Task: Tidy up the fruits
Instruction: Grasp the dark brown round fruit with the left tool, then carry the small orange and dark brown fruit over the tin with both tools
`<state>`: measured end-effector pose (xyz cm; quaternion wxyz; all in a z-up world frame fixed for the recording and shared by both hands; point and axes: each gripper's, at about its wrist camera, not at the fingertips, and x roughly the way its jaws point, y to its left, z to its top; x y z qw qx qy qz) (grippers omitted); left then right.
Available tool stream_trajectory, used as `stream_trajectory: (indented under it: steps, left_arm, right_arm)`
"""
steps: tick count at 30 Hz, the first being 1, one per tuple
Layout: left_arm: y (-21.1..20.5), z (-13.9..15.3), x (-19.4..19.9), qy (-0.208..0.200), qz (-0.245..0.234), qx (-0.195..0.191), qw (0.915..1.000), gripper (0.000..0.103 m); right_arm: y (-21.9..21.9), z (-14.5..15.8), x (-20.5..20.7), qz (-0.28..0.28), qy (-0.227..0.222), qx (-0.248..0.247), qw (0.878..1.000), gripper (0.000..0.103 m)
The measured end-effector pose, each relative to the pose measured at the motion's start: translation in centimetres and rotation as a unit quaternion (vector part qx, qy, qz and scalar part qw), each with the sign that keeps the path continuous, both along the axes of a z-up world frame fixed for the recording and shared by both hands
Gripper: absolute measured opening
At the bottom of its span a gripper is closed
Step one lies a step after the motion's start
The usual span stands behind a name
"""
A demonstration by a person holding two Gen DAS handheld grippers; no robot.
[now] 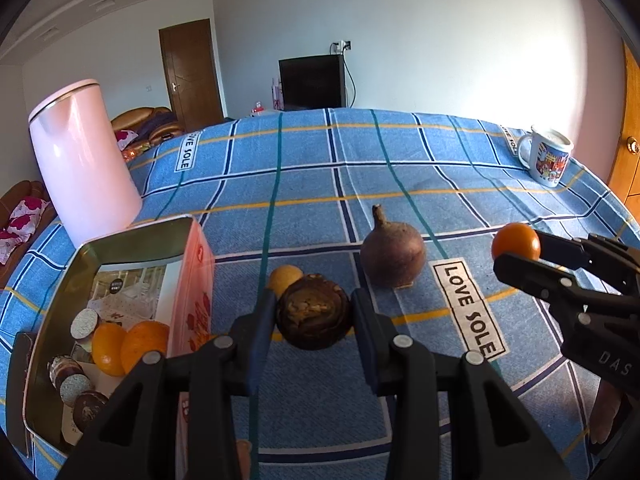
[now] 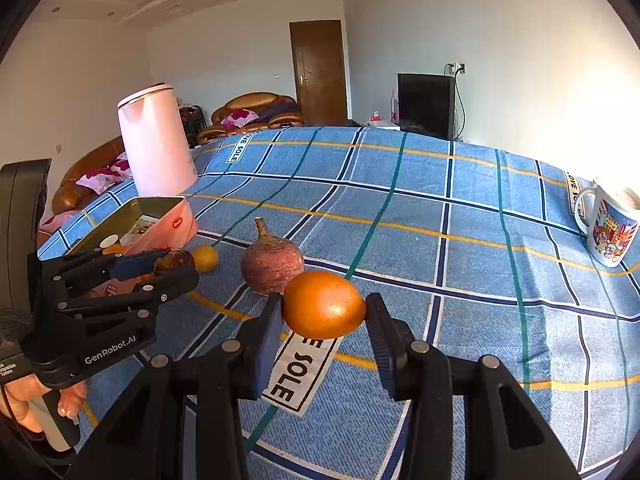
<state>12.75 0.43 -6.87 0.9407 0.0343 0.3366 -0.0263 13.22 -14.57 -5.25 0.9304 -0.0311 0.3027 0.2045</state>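
Note:
My left gripper is shut on a dark brown round fruit, just above the blue checked cloth. A small yellow fruit lies right behind it. Further right stands a reddish-brown bulb with a stalk. My right gripper is shut on an orange, held above the cloth near the bulb. From the right wrist view the left gripper and its dark fruit are at the left. An open tin box at the left holds oranges and several dark fruits.
A tall pink kettle stands behind the tin box. A printed mug sits at the far right edge of the cloth. A person's hand holds the left gripper's handle. The cloth's far half is bare.

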Motion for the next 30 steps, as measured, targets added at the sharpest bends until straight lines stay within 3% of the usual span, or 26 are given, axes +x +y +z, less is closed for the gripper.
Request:
stream_trajectory:
  steps: [13, 30]
  left_arm:
    - [-0.2, 1.2, -1.7, -0.062, 0.018, 0.019, 0.9977, 0.04]
    - [-0.2, 2.0, -3.3, -0.107, 0.033, 0.03, 0.9932, 0.04]
  right_arm:
    - [-0.3, 0.8, -1.3, -0.004, -0.042, 0.009, 0.999, 0.044]
    - [-0.7, 1.6, -2.8, -0.003, -0.084, 0.021, 0.996, 0.044]
